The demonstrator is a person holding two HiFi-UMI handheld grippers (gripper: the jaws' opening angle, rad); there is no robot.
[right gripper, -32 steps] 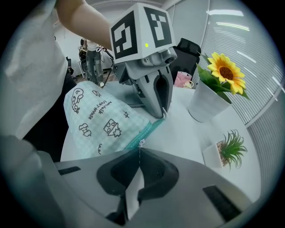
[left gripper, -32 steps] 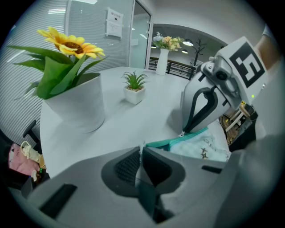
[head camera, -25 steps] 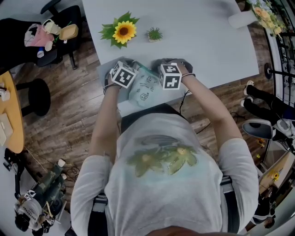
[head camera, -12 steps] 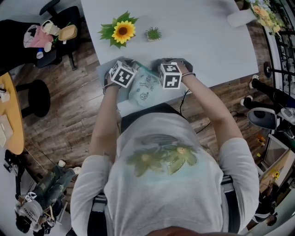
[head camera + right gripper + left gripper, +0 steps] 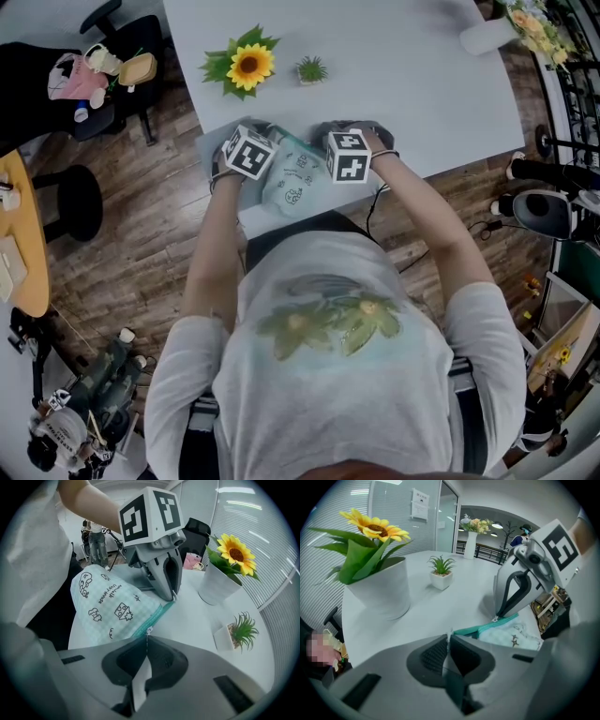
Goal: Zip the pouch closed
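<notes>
A mint checked pouch (image 5: 110, 606) with cartoon prints lies at the white table's (image 5: 412, 103) near edge, between both grippers. Its teal zipper band (image 5: 159, 613) runs from one gripper to the other. My left gripper (image 5: 449, 637) is shut on the band's end at the pouch's corner. My right gripper (image 5: 146, 638) is shut on the small metal zipper pull (image 5: 148, 631). In the head view the two marker cubes (image 5: 249, 152) (image 5: 348, 155) sit close together over the pouch (image 5: 295, 183), hiding the jaws. Whether the zipper's teeth are joined between the grippers I cannot tell.
A sunflower in a white pot (image 5: 246, 64) and a small potted plant (image 5: 313, 69) stand behind the pouch. A white vase of flowers (image 5: 487, 37) is at the table's far right corner. A black stool (image 5: 75, 192) stands on the wooden floor at left.
</notes>
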